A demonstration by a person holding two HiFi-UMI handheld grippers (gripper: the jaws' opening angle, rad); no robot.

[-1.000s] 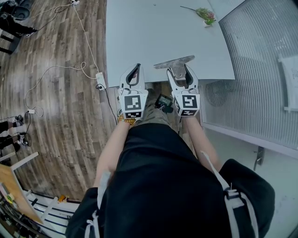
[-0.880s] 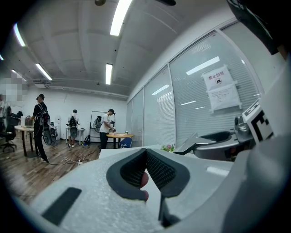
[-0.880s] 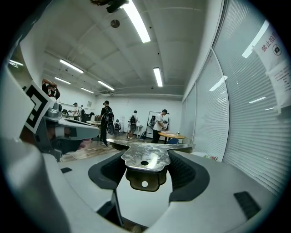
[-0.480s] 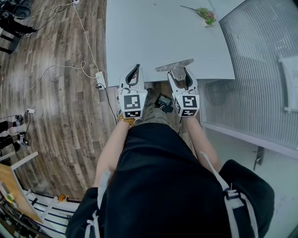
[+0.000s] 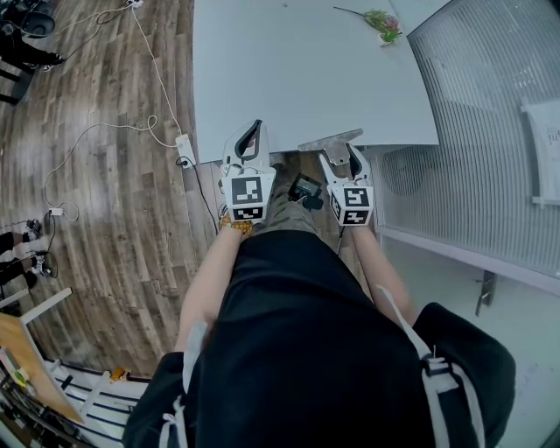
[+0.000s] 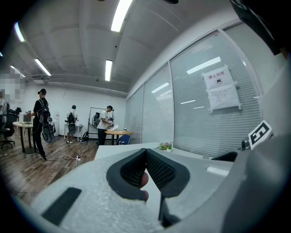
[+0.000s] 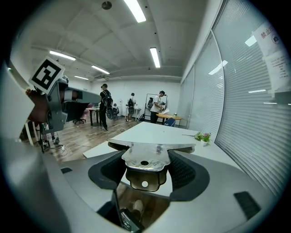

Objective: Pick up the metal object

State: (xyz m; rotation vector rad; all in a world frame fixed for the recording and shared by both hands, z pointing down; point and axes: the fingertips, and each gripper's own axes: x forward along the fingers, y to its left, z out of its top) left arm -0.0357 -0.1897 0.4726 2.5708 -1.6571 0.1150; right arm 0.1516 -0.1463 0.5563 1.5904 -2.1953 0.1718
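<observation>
The metal object (image 7: 144, 157), a flat T-shaped plate with 2 holes in its stem and a wide bar at the far end, sat clamped between the pads of the right gripper (image 7: 146, 160), which pressed on the stem from both sides. In the head view the plate (image 5: 331, 140) lay just over the near edge of the white table (image 5: 289, 70), its bar crossing that edge, in front of the person's body. So the grasp was made, and the pick-up looked largely done. Whether the plate hung clear of the tabletop or touched it could not be told, so a clean lift may have been left. The left gripper (image 6: 146, 157) was beside it with jaws together and nothing between them. A small plant (image 5: 378, 19) lay well apart at the far corner.
</observation>
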